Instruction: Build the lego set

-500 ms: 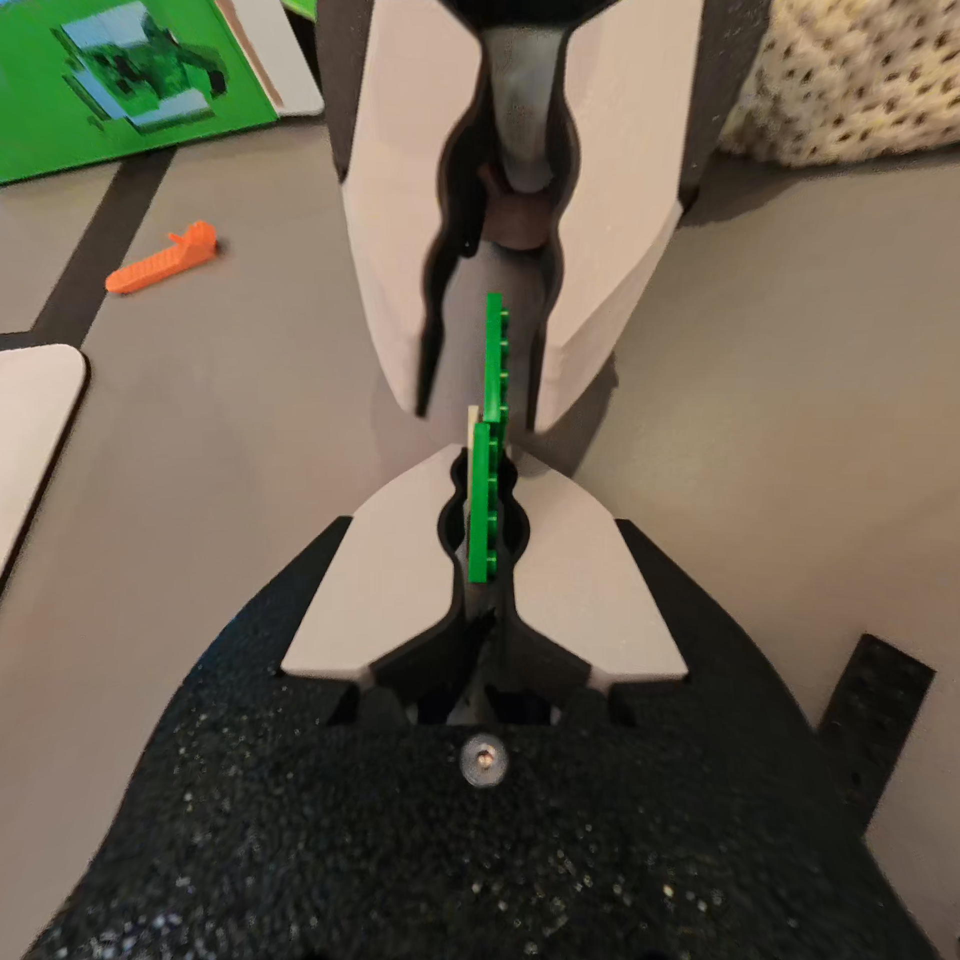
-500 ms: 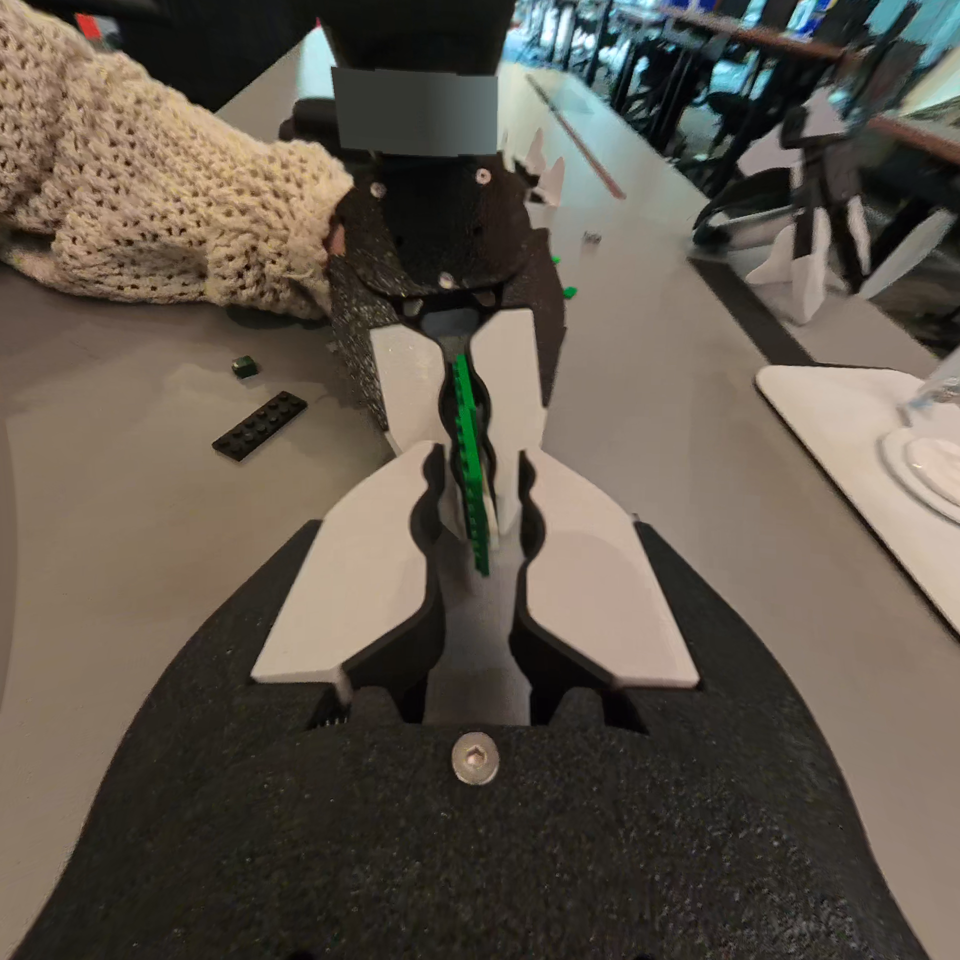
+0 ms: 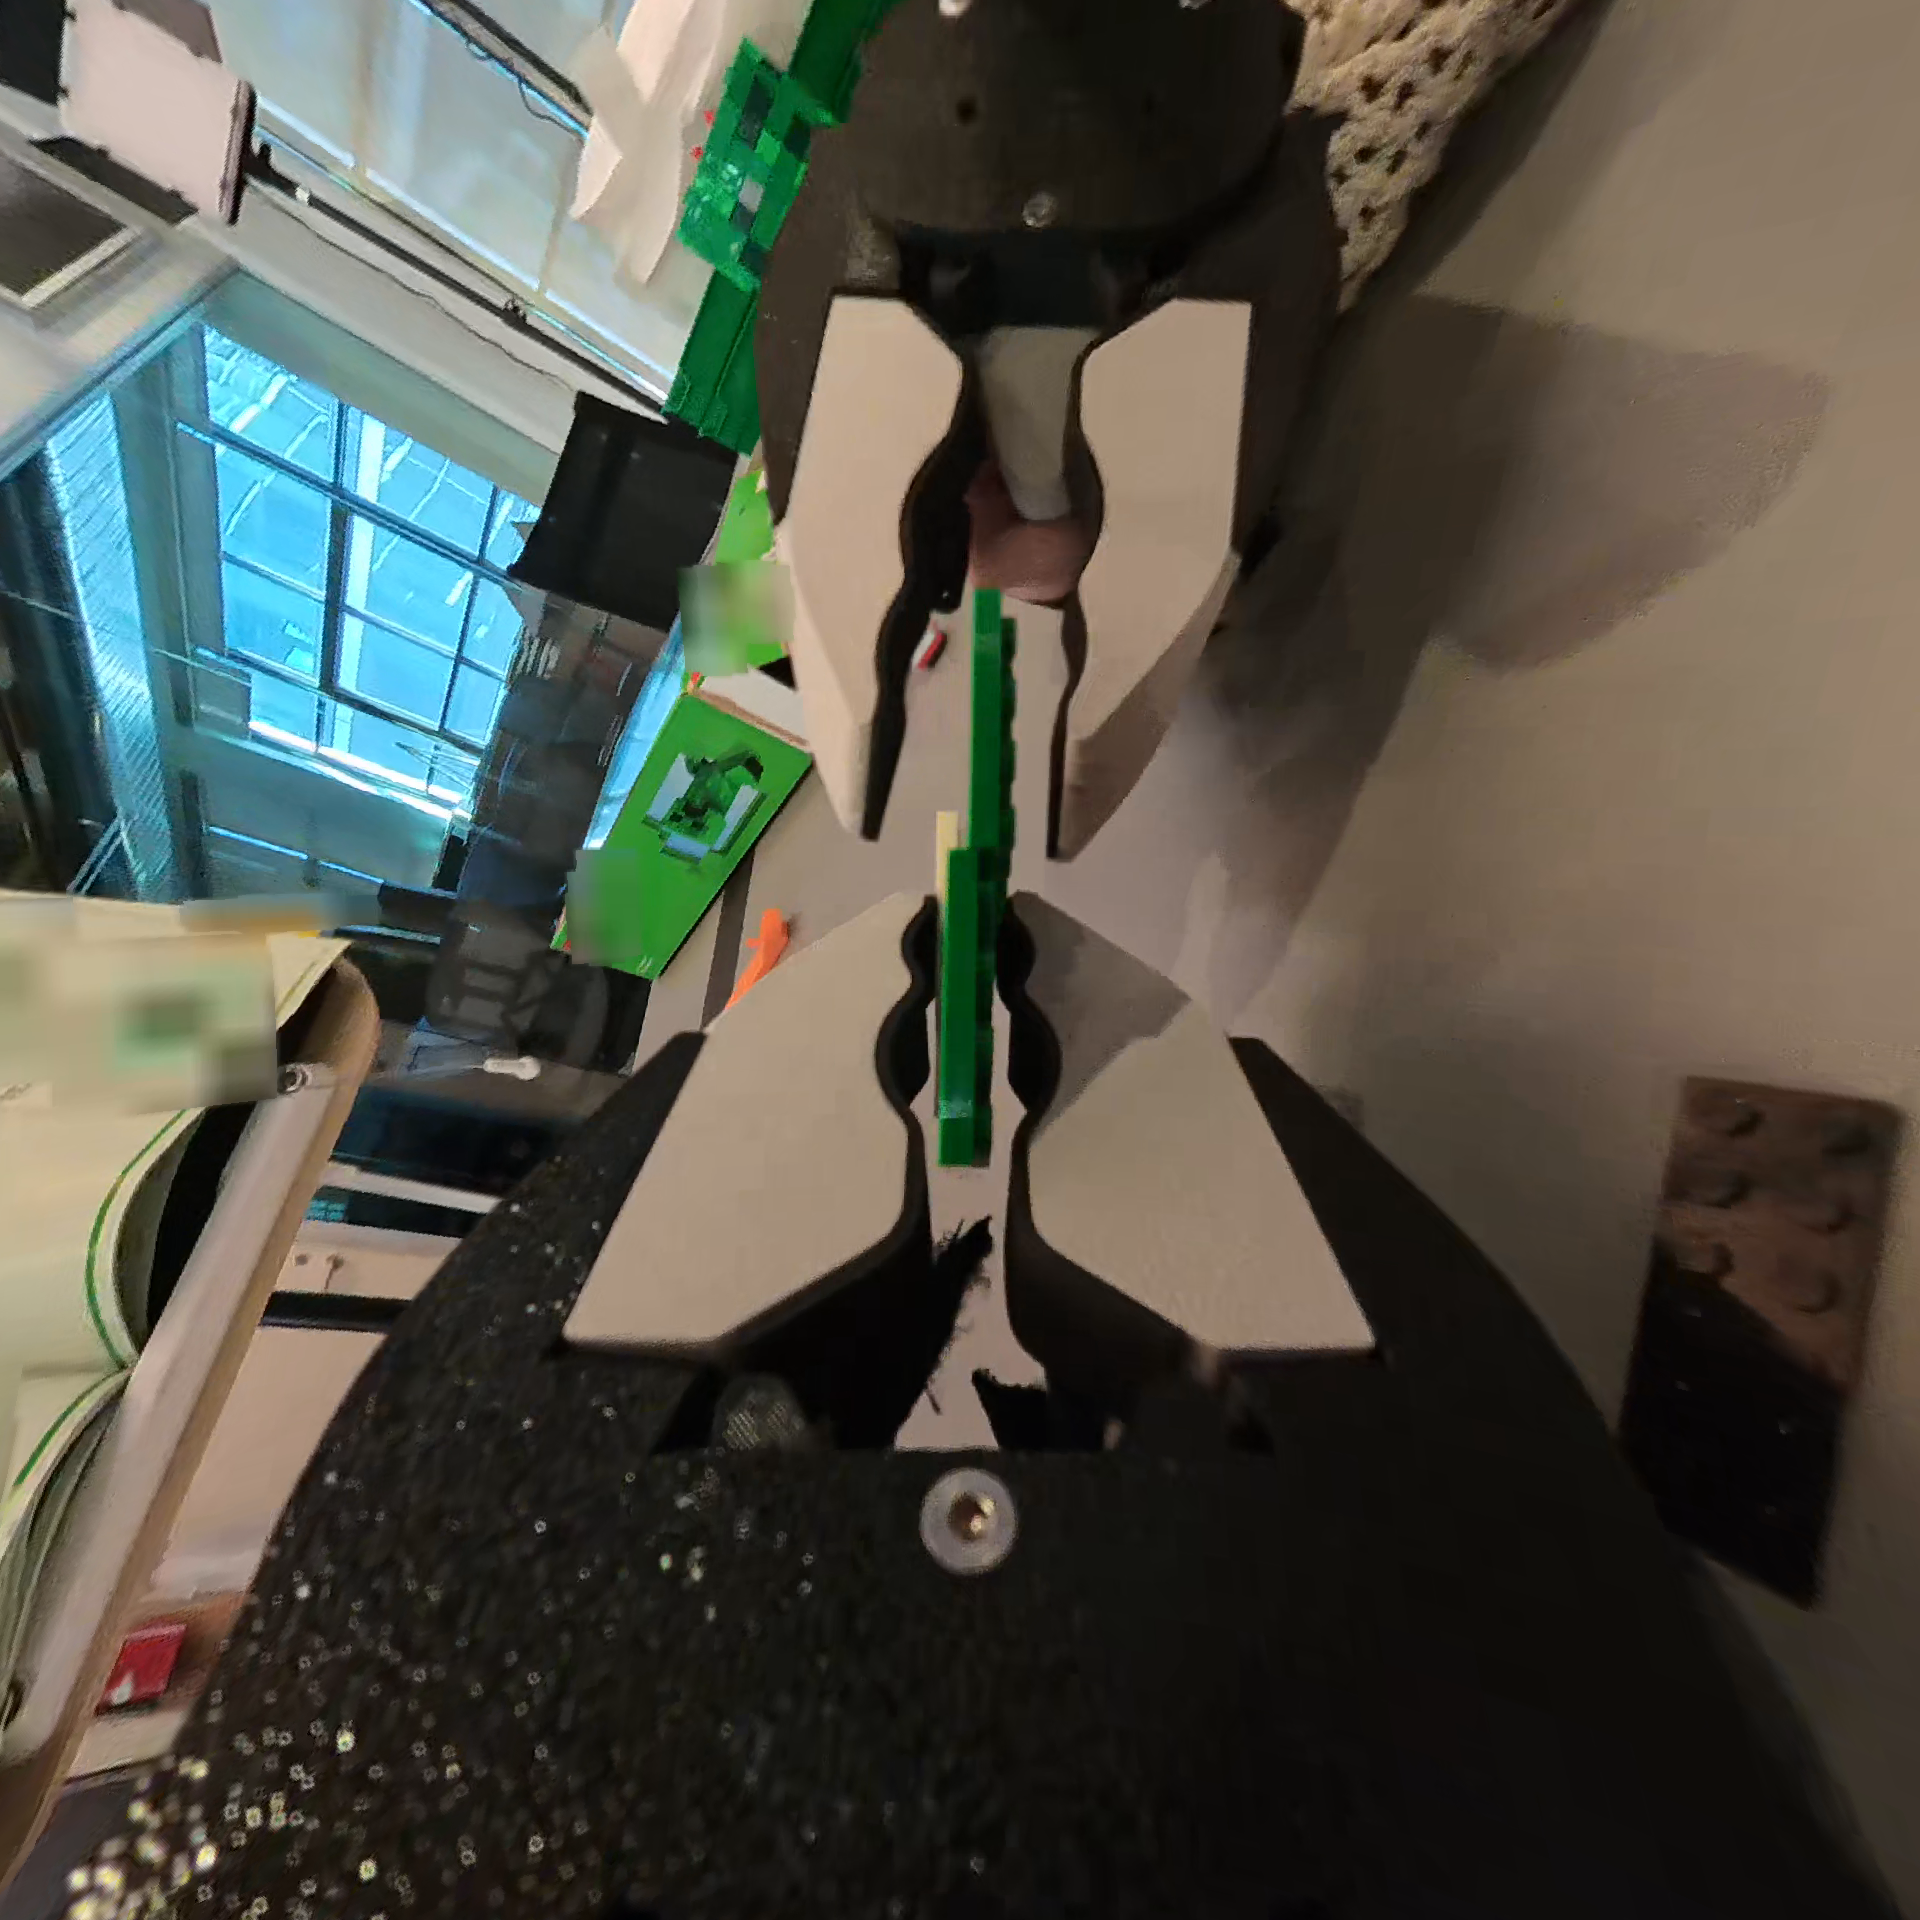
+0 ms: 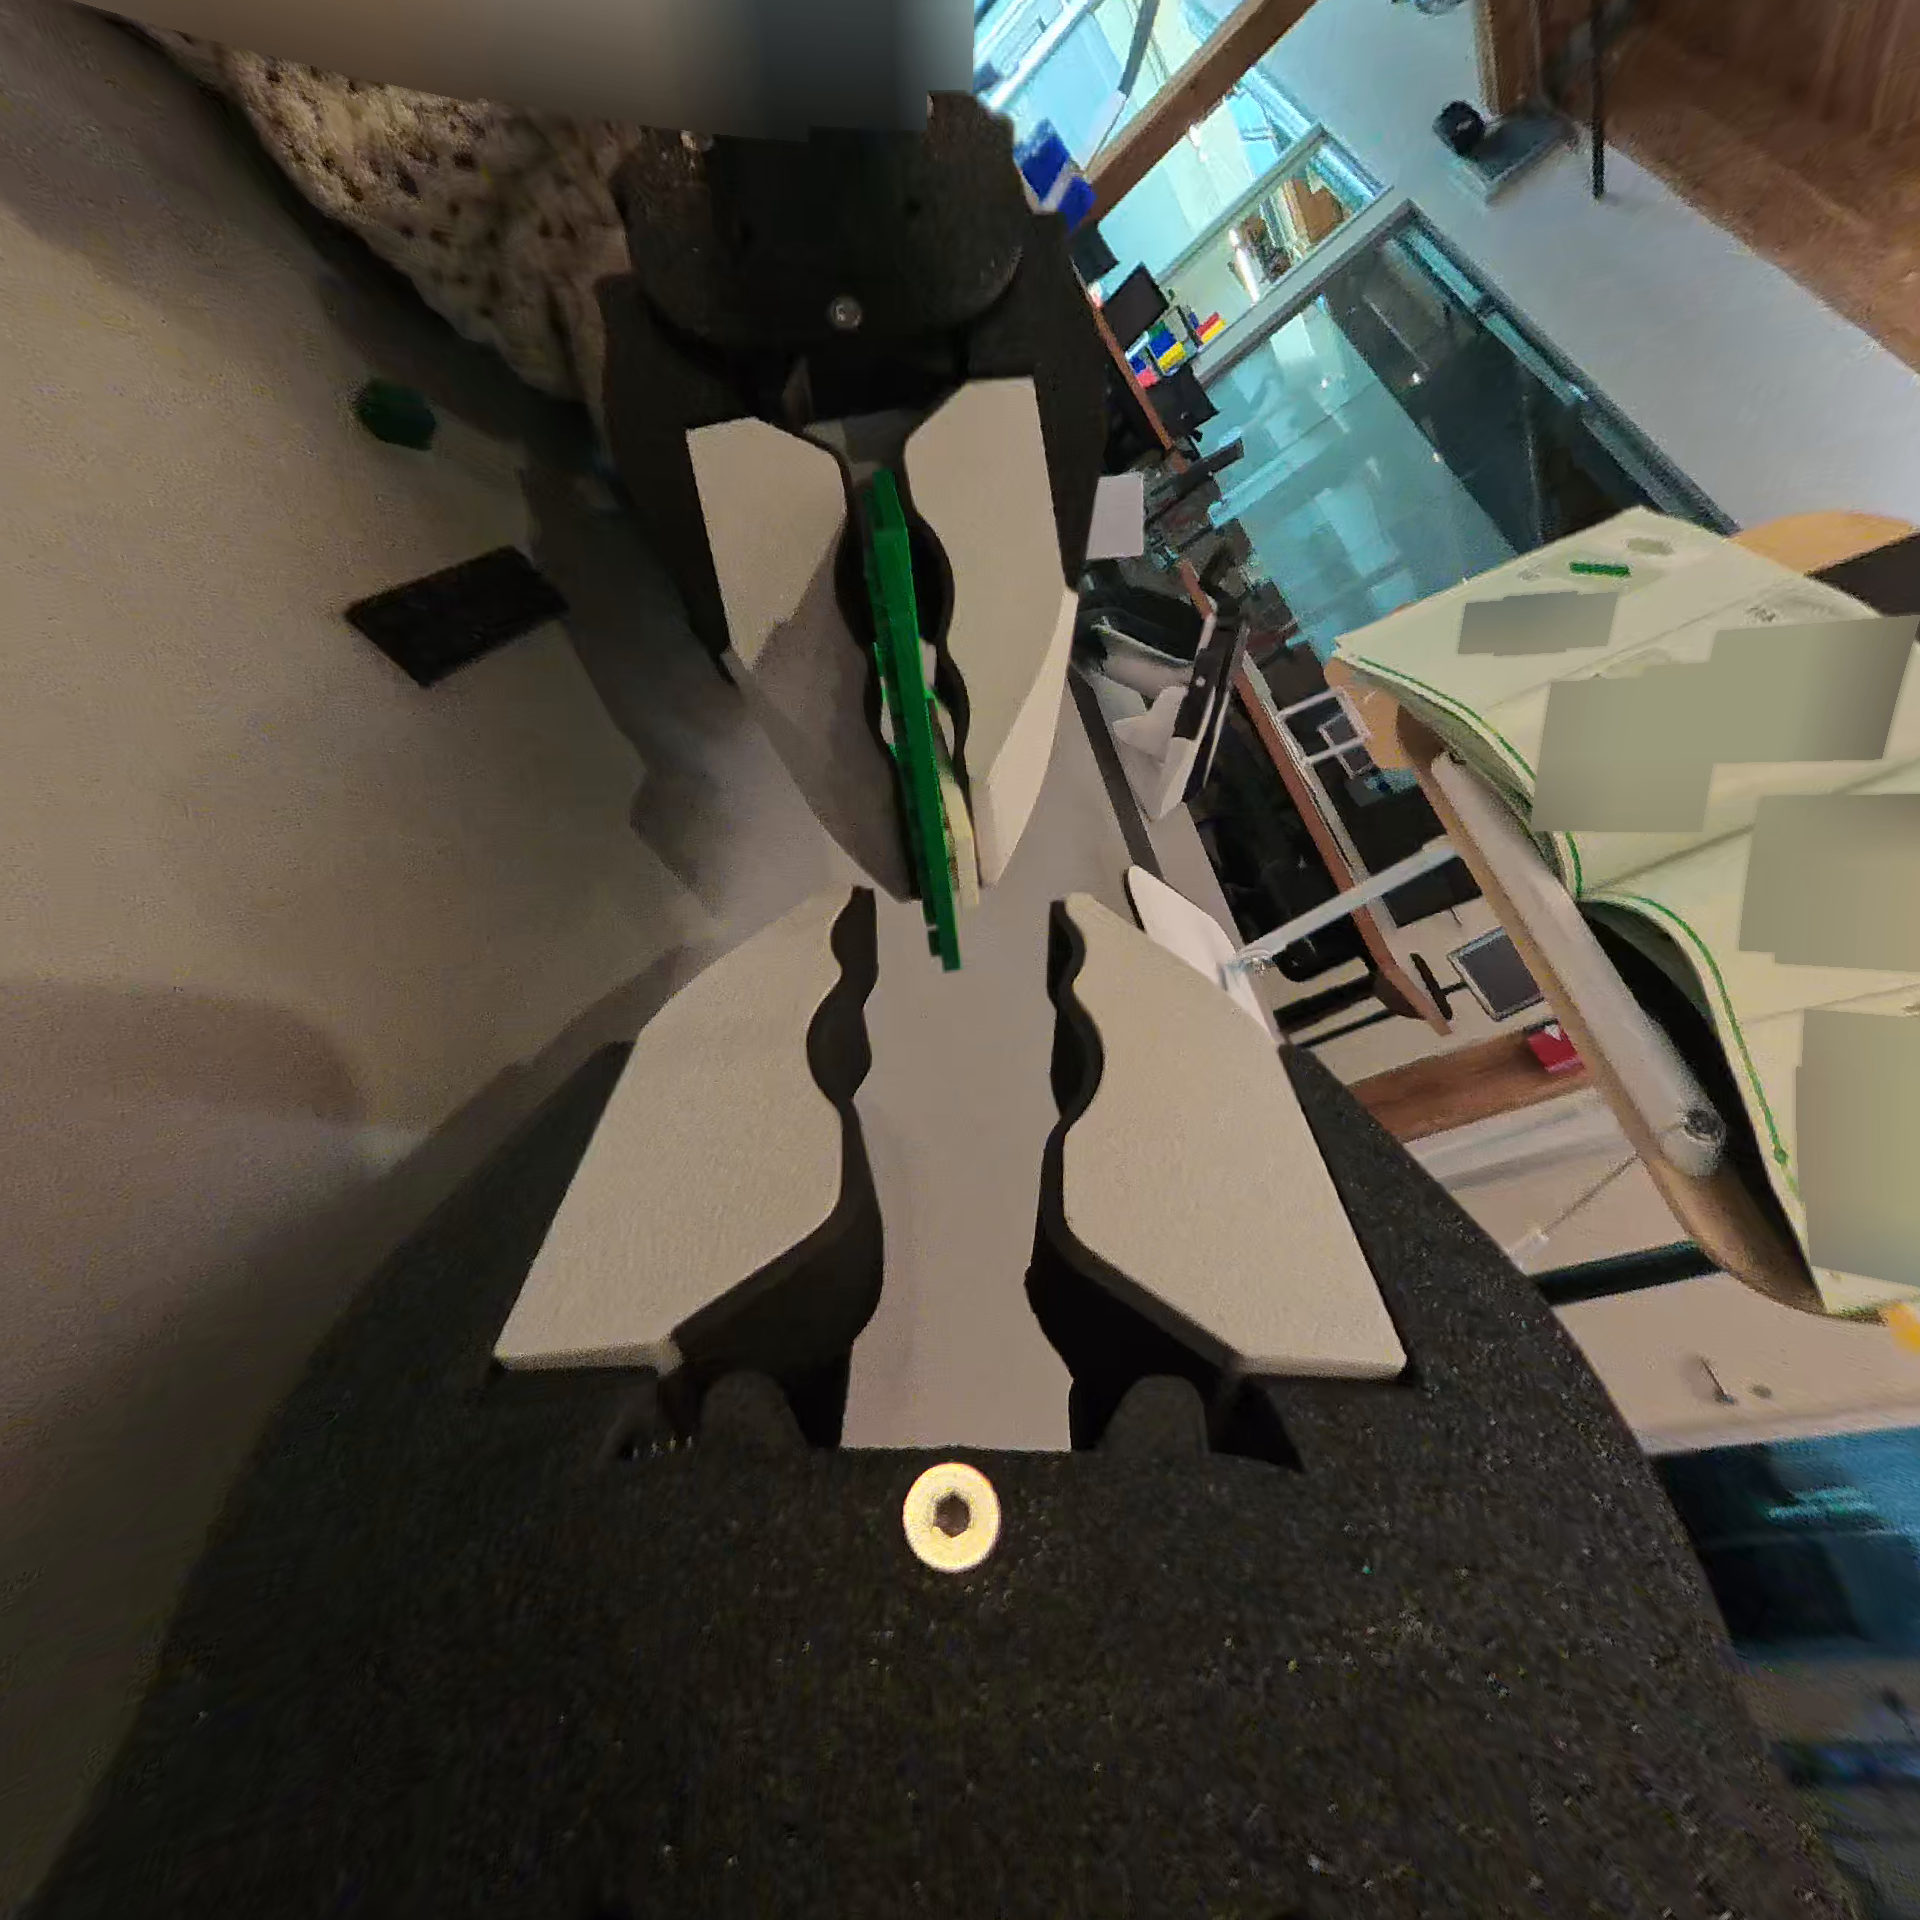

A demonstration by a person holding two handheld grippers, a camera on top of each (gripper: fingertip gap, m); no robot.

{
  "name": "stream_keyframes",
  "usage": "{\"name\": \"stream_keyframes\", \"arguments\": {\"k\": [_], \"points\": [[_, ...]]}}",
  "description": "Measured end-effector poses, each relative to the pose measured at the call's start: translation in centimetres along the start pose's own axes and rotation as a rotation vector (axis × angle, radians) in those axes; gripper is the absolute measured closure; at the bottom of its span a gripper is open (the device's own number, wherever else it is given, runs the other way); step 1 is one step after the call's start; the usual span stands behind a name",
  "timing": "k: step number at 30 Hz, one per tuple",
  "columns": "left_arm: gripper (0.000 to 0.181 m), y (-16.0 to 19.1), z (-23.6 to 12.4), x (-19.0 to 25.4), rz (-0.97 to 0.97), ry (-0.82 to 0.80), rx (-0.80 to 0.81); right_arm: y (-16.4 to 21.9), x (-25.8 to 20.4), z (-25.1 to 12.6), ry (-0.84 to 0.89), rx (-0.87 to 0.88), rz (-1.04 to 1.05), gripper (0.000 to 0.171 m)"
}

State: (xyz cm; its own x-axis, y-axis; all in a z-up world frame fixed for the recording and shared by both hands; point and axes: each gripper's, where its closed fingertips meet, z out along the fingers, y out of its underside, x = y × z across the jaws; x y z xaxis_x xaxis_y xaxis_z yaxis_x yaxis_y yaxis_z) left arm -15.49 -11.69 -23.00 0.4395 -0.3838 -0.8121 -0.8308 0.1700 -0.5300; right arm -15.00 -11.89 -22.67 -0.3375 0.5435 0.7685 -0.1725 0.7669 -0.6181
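Left claw (image 3: pixel 966 935) squeezed tight on green Lego plates (image 3: pixel 971 997); right claw (image 4: pixel 951 914) wide open around their far end, not touching.

Left tongs (image 3: pixel 971 914) clamped, right tongs (image 4: pixel 961 914) agape.

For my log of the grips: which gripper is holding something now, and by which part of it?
The left gripper holds the green plate assembly edge-on by its near end. The right gripper is open around the far end and holds nothing.
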Motion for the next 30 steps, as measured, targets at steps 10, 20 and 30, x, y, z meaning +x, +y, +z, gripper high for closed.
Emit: {"name": "stream_keyframes", "arguments": {"k": [10, 20, 30], "points": [[0.171, -0.2, 0.3, 0.9, -0.043, 0.054, 0.008, -0.3, -0.8, 0.1, -0.001, 0.007, -0.092, 0.159], [0.171, 0.3, 0.5, 1.6, -0.086, 0.106, -0.007, 0.0, -1.8, 0.2, -0.076, 0.003, -0.074, 0.153], [0.171, 0.2, 0.5, 2.3, -0.099, 0.154, 0.011, -0.1, -2.9, 0.2, -0.159, 0.012, -0.040, 0.147]]}}
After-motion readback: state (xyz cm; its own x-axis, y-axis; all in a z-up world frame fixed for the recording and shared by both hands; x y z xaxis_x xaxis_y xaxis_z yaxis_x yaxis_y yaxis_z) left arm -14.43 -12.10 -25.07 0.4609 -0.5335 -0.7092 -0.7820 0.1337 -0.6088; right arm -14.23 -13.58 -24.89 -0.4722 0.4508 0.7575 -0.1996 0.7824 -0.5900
